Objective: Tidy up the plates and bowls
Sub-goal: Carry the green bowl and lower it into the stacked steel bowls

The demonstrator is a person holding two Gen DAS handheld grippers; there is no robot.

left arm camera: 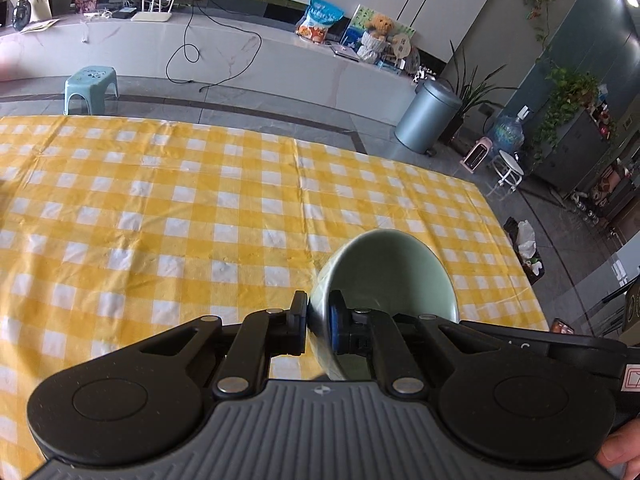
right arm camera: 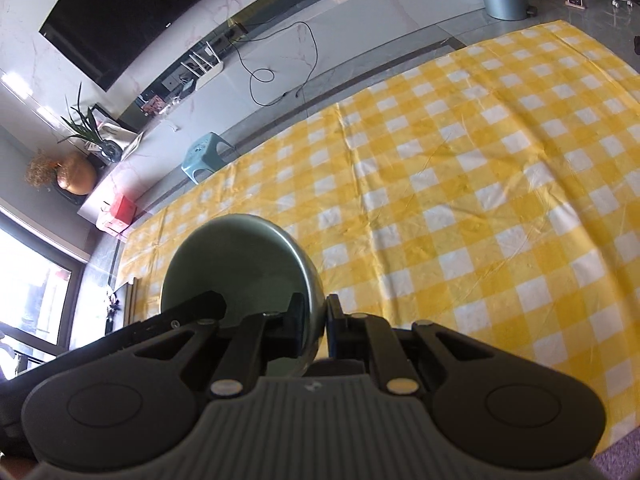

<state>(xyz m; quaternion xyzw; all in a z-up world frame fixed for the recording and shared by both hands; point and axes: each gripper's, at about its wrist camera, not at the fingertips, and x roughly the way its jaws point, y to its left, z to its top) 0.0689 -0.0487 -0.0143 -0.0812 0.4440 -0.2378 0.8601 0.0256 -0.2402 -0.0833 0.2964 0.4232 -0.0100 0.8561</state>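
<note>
While pinched at the rim by left gripper (left arm camera: pixel 318 322) and right gripper (right arm camera: pixel 316 326), treat each bowl (left arm camera: pixel 384 276) as glazed, slippery, breakable (wall stiff); grip firm.

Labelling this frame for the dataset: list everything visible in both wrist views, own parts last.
Pale green glazed ceramic bowl: one per wrist view, each clamped by its wall, tilted above the table; whether they are the same bowl cannot be told.
Yellow-and-white checked tablecloth: one, covers the table.
Light blue plastic stool: one, on the floor beyond the table.
Grey cylindrical bin: one, on the floor at far right.
Black television screen: one, on the wall.
Black cable: one, trailing over the white ledge.
Brown teddy bear: one, on the ledge.
Left tool: black, shut on a bowl wall.
Right tool: black, shut on a bowl wall.
Fingertips of a hand: bottom right corner.
</note>
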